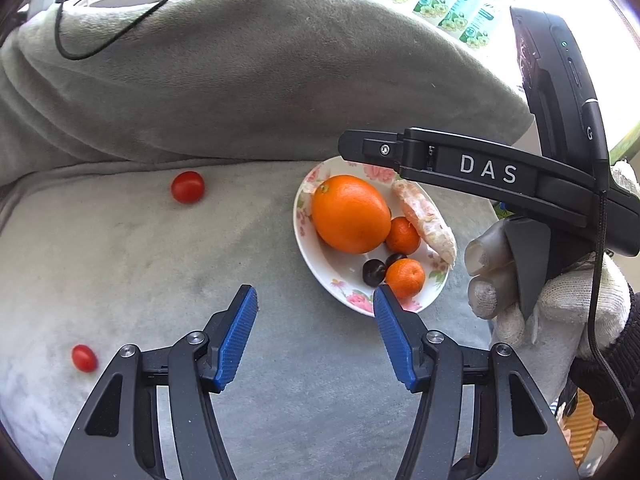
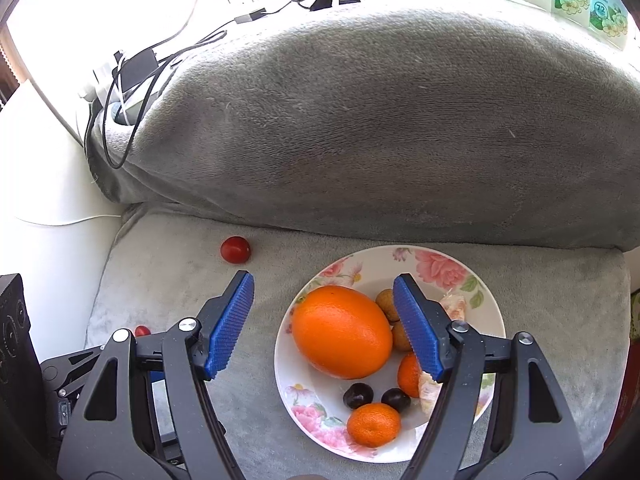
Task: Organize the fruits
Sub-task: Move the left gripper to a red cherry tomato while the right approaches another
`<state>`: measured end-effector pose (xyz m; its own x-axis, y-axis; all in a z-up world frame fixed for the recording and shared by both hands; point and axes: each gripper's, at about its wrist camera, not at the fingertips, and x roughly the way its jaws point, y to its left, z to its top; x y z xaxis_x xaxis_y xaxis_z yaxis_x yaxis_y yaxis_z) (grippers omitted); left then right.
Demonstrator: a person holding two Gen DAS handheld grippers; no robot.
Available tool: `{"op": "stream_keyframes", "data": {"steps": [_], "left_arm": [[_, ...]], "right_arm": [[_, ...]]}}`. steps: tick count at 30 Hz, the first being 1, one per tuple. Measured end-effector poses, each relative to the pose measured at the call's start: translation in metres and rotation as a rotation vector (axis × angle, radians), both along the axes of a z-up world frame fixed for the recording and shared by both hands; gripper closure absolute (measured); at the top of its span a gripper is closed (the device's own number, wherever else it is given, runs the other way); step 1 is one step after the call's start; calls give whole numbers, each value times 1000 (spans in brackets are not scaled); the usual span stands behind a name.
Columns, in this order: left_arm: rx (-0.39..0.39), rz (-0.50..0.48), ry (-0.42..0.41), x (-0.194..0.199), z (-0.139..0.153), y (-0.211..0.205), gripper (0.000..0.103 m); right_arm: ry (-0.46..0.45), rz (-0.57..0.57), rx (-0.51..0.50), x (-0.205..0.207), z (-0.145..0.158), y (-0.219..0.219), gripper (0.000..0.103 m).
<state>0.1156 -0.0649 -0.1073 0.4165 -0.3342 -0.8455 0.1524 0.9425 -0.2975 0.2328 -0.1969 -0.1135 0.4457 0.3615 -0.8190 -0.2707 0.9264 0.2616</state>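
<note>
Here, both grippers open and empty above a fruit plate on a grey plush cushion.

Nearest, lower centre of each wrist view: left gripper (image 1: 316, 300) and right gripper (image 2: 324, 292), ribbed blue pads parted, gripping nothing. Beyond, right of centre: glossy floral plate (image 1: 340, 280) with large orange (image 1: 350, 214), firm, heavy, likely best pinched across its narrow middle. Farther left: two loose cherry tomatoes (image 1: 188, 187) (image 1: 84, 358), smooth, soft-skinned, probably needing a gentle squeeze.
</note>
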Motion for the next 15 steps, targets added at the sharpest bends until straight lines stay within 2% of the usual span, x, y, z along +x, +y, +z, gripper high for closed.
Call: {"op": "stream_keyframes", "data": {"steps": [9, 15], "left_arm": [[15, 97, 11, -12, -7, 44, 43], [24, 170, 29, -22, -22, 76, 43]], "right_arm": [[-14, 62, -20, -2, -1, 37, 28], [-3, 128, -61, -2, -6, 64, 28]]}}
